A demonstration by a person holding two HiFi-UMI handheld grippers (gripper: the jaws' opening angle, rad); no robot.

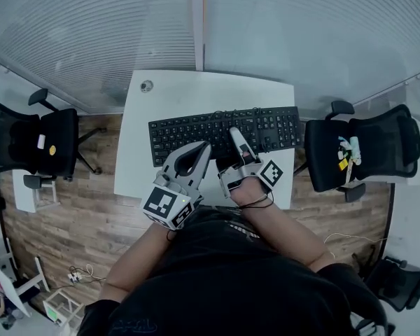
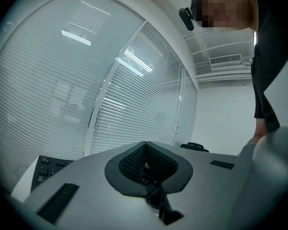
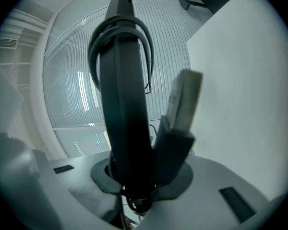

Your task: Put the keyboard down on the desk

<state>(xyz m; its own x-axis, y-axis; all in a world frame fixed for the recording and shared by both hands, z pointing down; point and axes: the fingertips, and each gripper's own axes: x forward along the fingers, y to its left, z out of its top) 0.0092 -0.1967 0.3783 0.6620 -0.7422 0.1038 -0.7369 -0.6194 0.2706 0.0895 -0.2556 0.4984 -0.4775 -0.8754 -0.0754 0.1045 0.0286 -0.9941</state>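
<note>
**A:** Where is the keyboard?

**B:** The black keyboard (image 1: 224, 135) is over the middle of the white desk (image 1: 196, 89). Its long side runs across the desk. I cannot tell if it sits on the desk top or hangs just above it.

**A:** What has hold of it?

**B:** The right claw (image 1: 236, 134). Its two jaws are squeezed onto the keyboard's edge on the near side of the desk, so they are only a little way apart. A thin black cable (image 3: 95, 47) loops round the keyboard there.

**A:** And the other claw?

**B:** The left claw (image 1: 203, 148) is at the near side of the desk too, close by the keyboard's edge. Its jaws are closed, tip against tip, with nothing between them. It holds nothing.

**A:** What else is by the desk?

**B:** A black chair (image 1: 35, 142) stands at the desk's left side and another black chair (image 1: 364, 149) at its right side. White window blinds (image 1: 91, 33) are behind the desk. A small round cap (image 1: 146, 86) sits near the desk's far left corner.
</note>
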